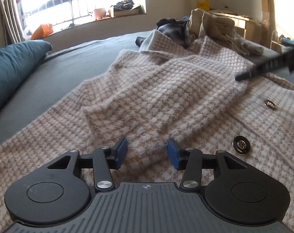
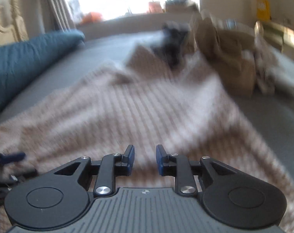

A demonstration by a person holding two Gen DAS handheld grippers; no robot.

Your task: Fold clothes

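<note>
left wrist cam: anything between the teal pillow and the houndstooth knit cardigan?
Only bare grey bed sheet separates the teal pillow from the pink-and-tan houndstooth knit cardigan; left wrist view shows it.

I see a pink-and-tan houndstooth knit cardigan lying spread on the grey bed, one sleeve folded diagonally across its body. Two metal buttons face up along its right-hand front edge. Behind its collar, I see unfolded garments heaped together.

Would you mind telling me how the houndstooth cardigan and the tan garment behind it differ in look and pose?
The houndstooth cardigan is patterned pink-beige and white; the tan garment is plain. The cardigan lies spread across the bed, sleeve folded over, metal buttons showing; the tan garment sits bunched in a heap. Both rest on the grey bed.
</note>
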